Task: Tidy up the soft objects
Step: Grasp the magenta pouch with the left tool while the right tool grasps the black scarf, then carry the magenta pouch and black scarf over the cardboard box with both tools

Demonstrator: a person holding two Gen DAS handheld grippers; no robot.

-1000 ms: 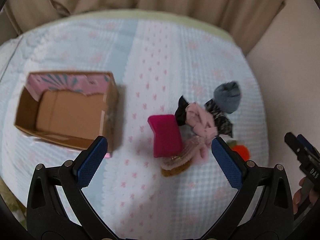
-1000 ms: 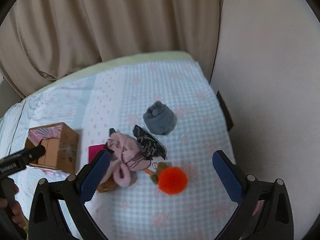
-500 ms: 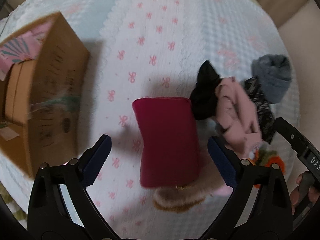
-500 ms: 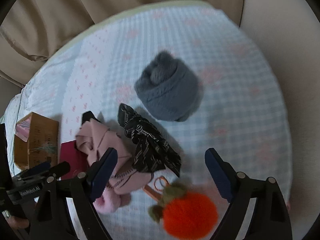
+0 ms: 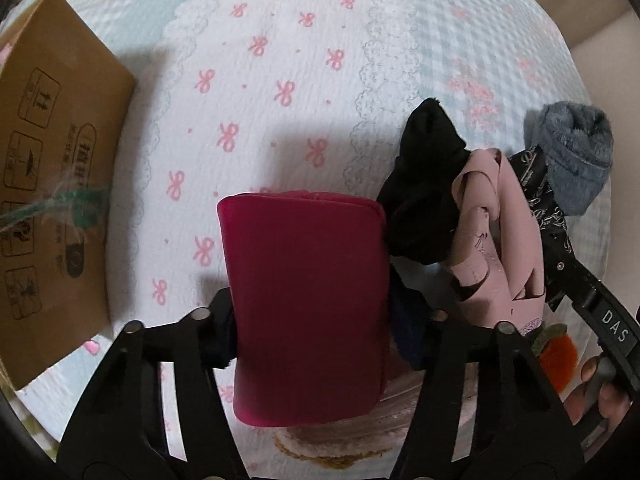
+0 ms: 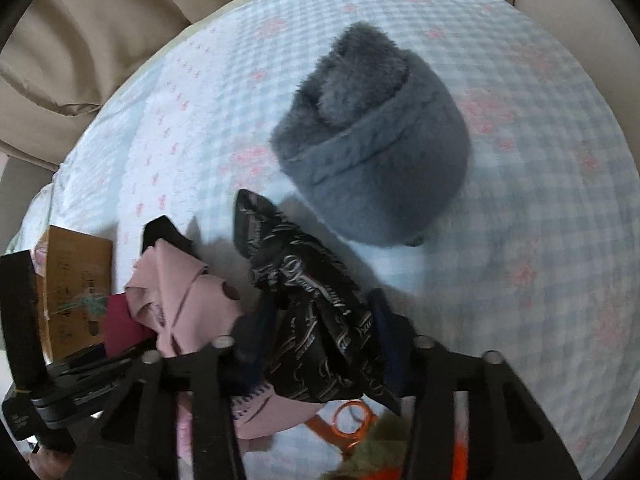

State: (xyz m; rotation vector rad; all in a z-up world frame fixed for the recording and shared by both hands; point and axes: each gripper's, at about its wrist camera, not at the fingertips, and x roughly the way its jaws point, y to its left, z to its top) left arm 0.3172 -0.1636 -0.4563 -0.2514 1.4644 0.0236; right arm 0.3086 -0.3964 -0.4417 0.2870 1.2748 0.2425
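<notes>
My left gripper [image 5: 316, 332] is shut on a folded magenta cloth [image 5: 304, 304] lying on the bedspread [image 5: 280, 60]. Next to it lie a black cloth [image 5: 428, 192], a pink garment [image 5: 496, 232] and a fluffy pink slipper [image 5: 340, 436]. My right gripper [image 6: 320, 344] is shut on a black patterned scarf [image 6: 312, 320]. A grey fuzzy hat [image 6: 376, 152] sits just beyond it and also shows in the left wrist view [image 5: 576, 156]. The pink garment [image 6: 180, 300] lies left of the scarf.
A cardboard box [image 5: 52, 184] stands at the left; it also shows in the right wrist view [image 6: 72, 288]. An orange pompom toy [image 5: 556, 360] and an orange ring [image 6: 352, 424] lie near the front. Beige curtains [image 6: 80, 40] hang behind the bed.
Both grippers dropped toward the pile and closed. The left closed on the magenta cloth, the right on the black patterned scarf.
</notes>
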